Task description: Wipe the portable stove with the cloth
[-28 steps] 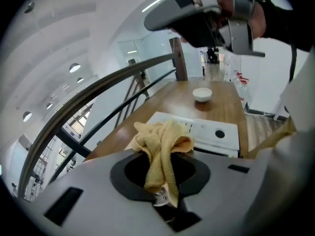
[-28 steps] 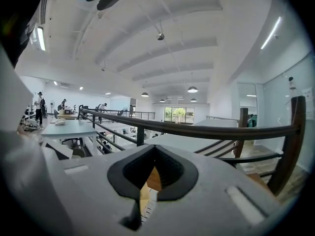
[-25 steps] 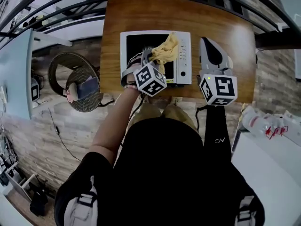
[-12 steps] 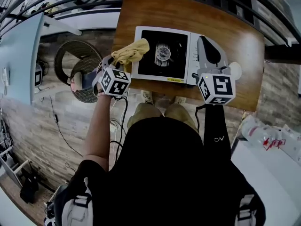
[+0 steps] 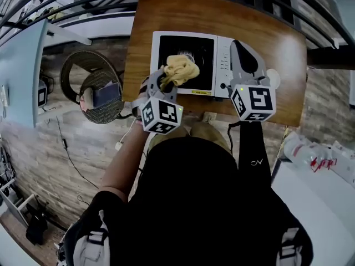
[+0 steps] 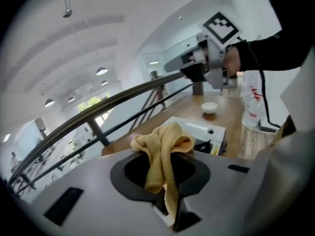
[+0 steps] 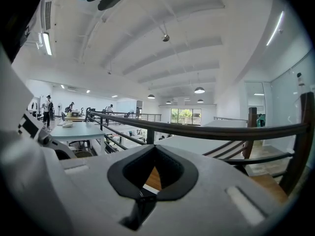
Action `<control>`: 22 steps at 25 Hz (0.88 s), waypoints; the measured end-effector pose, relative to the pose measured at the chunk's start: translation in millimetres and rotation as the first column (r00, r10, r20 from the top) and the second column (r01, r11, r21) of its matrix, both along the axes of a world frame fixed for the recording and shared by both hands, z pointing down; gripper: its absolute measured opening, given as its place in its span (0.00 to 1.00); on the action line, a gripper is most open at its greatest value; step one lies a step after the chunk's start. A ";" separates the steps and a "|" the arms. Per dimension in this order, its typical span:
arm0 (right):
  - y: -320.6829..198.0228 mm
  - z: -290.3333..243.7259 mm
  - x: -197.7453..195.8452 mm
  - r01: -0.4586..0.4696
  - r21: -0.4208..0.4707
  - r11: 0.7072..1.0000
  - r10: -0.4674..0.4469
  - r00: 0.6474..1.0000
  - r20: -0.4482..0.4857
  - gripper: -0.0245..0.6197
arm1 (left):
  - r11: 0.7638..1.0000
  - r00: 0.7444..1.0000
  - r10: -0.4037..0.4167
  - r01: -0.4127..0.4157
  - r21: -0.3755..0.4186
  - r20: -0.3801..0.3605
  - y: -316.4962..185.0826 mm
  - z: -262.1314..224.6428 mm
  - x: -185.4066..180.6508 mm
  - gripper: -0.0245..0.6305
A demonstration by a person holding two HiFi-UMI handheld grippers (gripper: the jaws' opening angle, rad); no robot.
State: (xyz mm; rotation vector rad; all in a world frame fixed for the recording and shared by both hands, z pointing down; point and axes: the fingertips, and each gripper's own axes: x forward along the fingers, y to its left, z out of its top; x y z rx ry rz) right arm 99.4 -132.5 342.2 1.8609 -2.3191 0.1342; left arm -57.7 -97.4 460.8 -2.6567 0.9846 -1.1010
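- Swung back from beyond the stove's 9 o'clock edge, where it was half a second ago, the left gripper [image 5: 166,85] now reaches in from 7 o'clock, jaws clamped on the cloth.
- The cloth [image 5: 179,70] is bunched over the black top, about the burner. I judge a fresh wiping pass is starting; contact cannot be told.
- The stove [image 5: 222,60] sits near the table's [image 5: 260,21] 6 o'clock edge, as before.
- The right gripper [image 5: 238,44] stays at the stove's 3 o'clock side, jaws together, nothing between them.
- A bowl [image 5: 273,79] lies further out at 3 o'clock.
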 end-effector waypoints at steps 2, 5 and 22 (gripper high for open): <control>3.4 -0.1 5.1 -0.012 -0.003 1.000 0.012 1.000 -0.002 0.04 | 0.989 0.989 0.147 -0.147 0.009 -0.023 24.6 3.1 49.2 0.14; 7.4 -1.3 8.8 -0.022 -0.001 1.000 0.022 1.000 -0.006 0.04 | 0.962 0.962 0.273 -0.273 -0.005 0.028 46.1 30.8 86.1 0.14; -6.6 -1.9 -20.8 0.071 0.018 0.997 -0.072 0.997 0.033 0.04 | 0.974 0.950 -0.214 0.225 -0.024 0.227 8.8 69.6 -129.1 0.14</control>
